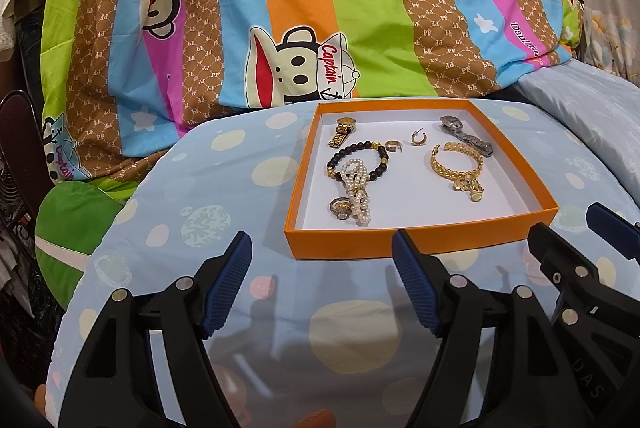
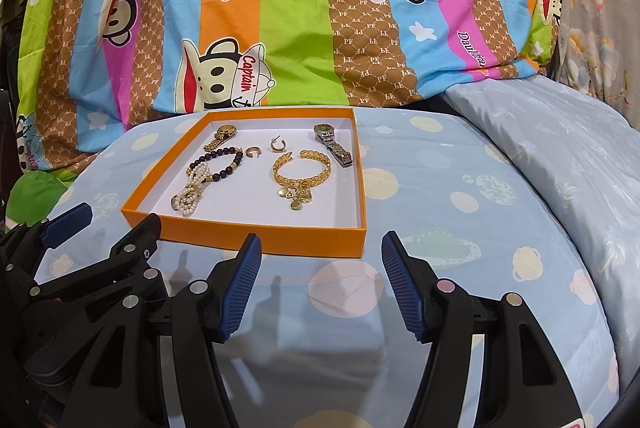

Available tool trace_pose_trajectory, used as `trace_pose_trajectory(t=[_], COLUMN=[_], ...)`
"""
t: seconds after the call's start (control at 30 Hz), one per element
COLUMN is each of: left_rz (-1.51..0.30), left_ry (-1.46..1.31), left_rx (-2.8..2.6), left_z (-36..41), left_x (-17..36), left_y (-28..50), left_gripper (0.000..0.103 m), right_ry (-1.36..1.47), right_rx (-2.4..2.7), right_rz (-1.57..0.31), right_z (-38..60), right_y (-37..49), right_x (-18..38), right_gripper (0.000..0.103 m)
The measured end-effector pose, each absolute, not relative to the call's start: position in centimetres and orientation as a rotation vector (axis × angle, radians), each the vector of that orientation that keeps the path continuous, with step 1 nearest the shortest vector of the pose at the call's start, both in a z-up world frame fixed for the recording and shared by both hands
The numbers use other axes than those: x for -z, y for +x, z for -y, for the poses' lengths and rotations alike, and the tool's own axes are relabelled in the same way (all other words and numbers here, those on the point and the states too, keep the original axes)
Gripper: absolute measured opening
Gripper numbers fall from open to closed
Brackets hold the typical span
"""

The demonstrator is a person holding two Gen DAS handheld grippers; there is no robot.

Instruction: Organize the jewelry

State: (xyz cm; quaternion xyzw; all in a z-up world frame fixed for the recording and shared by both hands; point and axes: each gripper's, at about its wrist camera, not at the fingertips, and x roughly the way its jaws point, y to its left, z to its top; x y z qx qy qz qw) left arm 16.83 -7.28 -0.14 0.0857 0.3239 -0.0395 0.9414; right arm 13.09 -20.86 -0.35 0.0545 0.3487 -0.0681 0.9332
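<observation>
While both tongs, left [image 1: 322, 248] and right [image 2: 320, 252], hung wide and empty, the jewelry sat in the orange tray [image 1: 416, 242] just ahead, nearer the left, its pearl bracelet [image 1: 358, 193] running toward them.

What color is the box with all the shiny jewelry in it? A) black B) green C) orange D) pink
C: the shallow box has orange walls and a white floor, and the watches, bracelets, earrings and ring lie inside it on the blue spotted cloth.
</observation>
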Motion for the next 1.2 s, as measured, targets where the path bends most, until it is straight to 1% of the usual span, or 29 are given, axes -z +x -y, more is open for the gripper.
trace_pose_trajectory(t=[1.2], left_rz=[-0.663], left_ry=[0.173], left_rx=[0.082], left_z=[7.11], left_x=[0.12], left_y=[16.91], left_gripper=[0.07], right_ry=[0.108], right_rx=[0.14], right_rz=[-0.714], right_z=[21.03], right_y=[13.12], right_x=[0.26], right_gripper=[0.062])
